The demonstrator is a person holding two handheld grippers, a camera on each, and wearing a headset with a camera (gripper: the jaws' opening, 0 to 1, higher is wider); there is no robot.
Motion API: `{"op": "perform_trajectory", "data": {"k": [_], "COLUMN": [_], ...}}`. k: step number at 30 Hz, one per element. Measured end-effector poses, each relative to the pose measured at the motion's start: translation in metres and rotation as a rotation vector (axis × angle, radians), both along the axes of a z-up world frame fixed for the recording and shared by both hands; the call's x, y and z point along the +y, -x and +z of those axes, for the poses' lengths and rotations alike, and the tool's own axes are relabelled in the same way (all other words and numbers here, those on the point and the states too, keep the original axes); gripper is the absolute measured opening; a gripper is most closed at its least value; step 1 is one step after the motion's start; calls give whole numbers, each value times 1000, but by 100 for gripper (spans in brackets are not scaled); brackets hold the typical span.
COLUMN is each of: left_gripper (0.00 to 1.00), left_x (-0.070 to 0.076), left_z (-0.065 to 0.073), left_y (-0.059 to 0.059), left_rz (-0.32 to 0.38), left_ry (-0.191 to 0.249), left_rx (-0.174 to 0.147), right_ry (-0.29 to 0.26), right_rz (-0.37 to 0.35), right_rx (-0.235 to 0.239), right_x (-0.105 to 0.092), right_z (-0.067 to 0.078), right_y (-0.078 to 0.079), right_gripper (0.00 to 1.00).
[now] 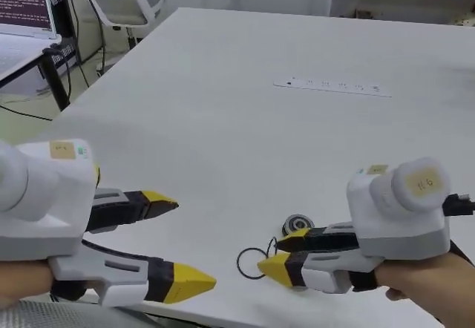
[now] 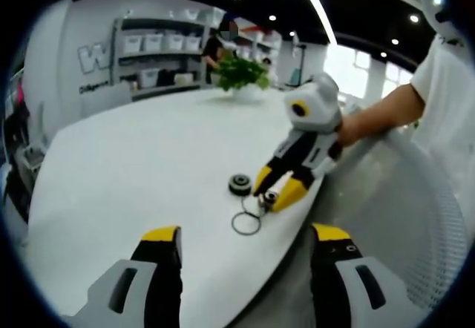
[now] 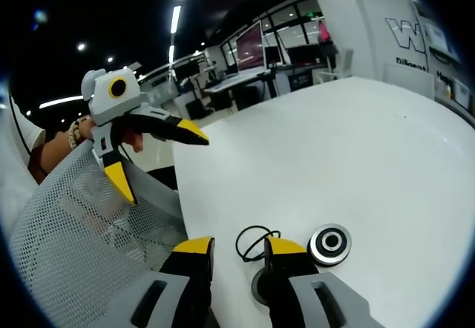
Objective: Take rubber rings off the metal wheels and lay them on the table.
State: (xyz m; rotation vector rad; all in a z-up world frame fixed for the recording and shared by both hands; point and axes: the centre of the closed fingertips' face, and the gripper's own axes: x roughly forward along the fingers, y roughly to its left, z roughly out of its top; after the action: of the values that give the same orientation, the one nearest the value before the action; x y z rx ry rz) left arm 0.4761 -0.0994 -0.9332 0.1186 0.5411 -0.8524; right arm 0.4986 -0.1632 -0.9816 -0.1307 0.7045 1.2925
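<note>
Rubber ring (image 1: 240,261) is lying loose on the white table (image 1: 223,120) near its front edge, close to one metal wheel (image 1: 297,224), while I'm hovering the right gripper (image 1: 273,255) with jaws around a second wheel (image 3: 259,289), whether gripping I cannot tell, and the left gripper (image 1: 194,242) is hanging well apart, jaws spread wide.

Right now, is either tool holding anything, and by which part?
The right tool seems to pinch a small wheel by its rim; the left tool is open, empty.

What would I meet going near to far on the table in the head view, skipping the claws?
Nearest first: black rubber ring → loose metal wheel → white power strip.
</note>
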Motion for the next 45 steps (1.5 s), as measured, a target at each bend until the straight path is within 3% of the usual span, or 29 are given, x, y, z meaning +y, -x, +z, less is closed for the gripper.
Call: {"op": "perform_trajectory", "data": {"k": [4, 11, 22, 29, 32, 37, 40, 45], "left_gripper": [71, 70, 71, 72, 72, 72, 71, 68], "left_x": [0, 0, -2, -8, -11, -18, -29, -46], "left_z": [0, 0, 1, 12, 26, 48, 63, 71], "left_y": [0, 0, 1, -2, -9, -25, -35, -51], "left_rz": [-2, -1, -14, -65, -79, -108, -145, -193], "left_ry": [0, -2, 3, -17, -1, 5, 23, 8], "left_rx": [1, 2, -3, -43, -66, -114, -144, -181], "right_ry": [-11, 18, -6, -47, -54, -38, -10, 31], "right_rz": [31, 58, -21, -115, -150, -190, -204, -206], "right_rx": [-4, -20, -42, -60, -69, -85, -96, -102], "right_x": [4, 3, -6, -20, -26, -38, -47, -57], "right_z": [2, -3, 7, 21, 23, 21, 15, 4], "right_y": [6, 9, -12, -34, -43, -54, -60, -65], "right_gripper": [28, 28, 27, 27, 26, 26, 25, 25]}}
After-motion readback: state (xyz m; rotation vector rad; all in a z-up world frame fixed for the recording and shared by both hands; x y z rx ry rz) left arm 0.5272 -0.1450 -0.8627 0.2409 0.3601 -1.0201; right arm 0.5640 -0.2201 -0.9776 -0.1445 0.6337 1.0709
